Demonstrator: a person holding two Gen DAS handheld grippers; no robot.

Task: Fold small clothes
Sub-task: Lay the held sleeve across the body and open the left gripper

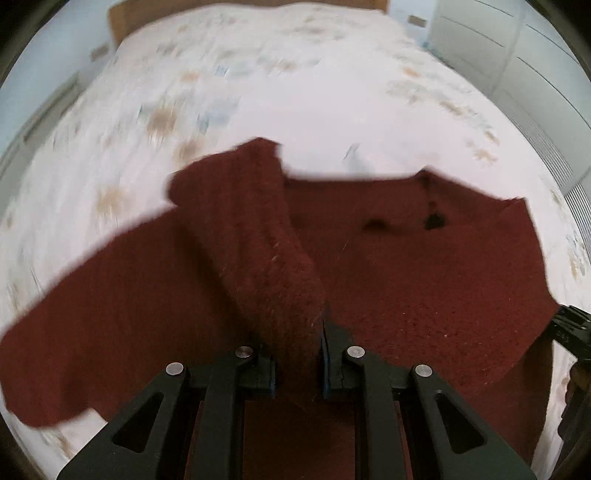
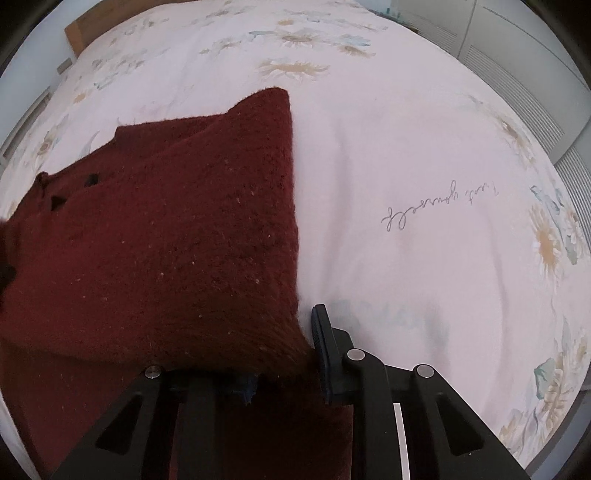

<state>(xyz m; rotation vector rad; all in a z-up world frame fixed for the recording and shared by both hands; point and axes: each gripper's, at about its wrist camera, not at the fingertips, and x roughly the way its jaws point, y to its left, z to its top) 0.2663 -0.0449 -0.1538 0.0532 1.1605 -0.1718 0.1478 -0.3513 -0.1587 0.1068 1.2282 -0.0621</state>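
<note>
A dark red knitted sweater (image 1: 424, 277) lies spread on a bed. My left gripper (image 1: 295, 354) is shut on a long fold of it, likely a sleeve (image 1: 255, 229), which rises from the jaws and drapes across the body of the garment. In the right wrist view the same sweater (image 2: 166, 240) fills the left half. My right gripper (image 2: 284, 363) is shut on its near right corner; the left finger is hidden under the cloth. The right gripper also shows at the right edge of the left wrist view (image 1: 570, 328).
A white bed sheet (image 2: 406, 147) with a flower print and a line of handwriting (image 2: 439, 206) covers the bed. A brown headboard (image 1: 118, 22) stands at the far end, and white cupboard doors (image 1: 498, 44) at the far right.
</note>
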